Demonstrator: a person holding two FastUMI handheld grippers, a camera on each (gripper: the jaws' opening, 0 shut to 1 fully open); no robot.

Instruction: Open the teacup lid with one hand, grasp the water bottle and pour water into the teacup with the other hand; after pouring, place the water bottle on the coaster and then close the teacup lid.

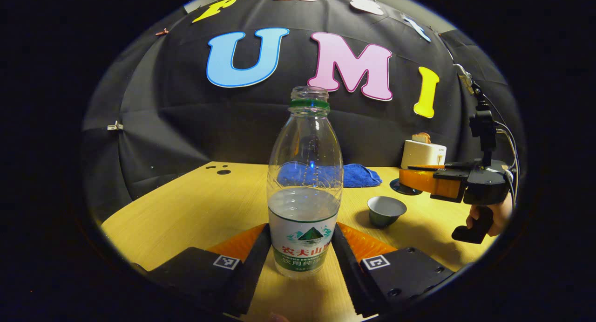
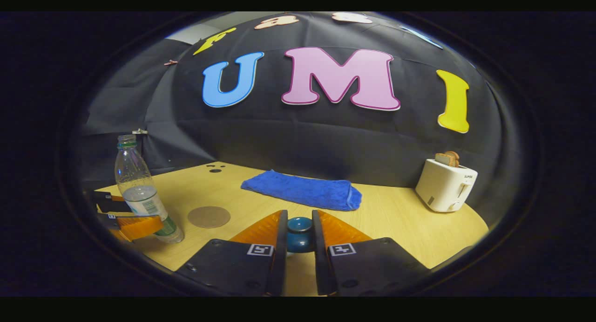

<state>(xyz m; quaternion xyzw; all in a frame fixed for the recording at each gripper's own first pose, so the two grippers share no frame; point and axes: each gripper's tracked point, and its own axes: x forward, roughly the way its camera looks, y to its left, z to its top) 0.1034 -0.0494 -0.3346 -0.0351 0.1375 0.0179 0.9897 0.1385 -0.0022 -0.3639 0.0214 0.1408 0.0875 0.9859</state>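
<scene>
Wooden table [image 1: 186,210] holds an open teacup [image 1: 386,209]. Left gripper [image 1: 301,256] squeezes the water bottle [image 1: 303,187]. Right gripper [image 2: 298,247] pinches the blue lid [image 2: 299,236].

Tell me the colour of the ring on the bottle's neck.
Green: the ring circles the uncapped water bottle neck, best seen in the left gripper view.

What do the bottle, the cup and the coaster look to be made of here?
Bottle: clear thin plastic; the blue cloth shows through it, with a printed wrap label.
Cup: grey and matte, likely glazed ceramic, possibly metal.
Coaster: flat brown disc, dull surface; cork or fibreboard, hard to tell.
</scene>
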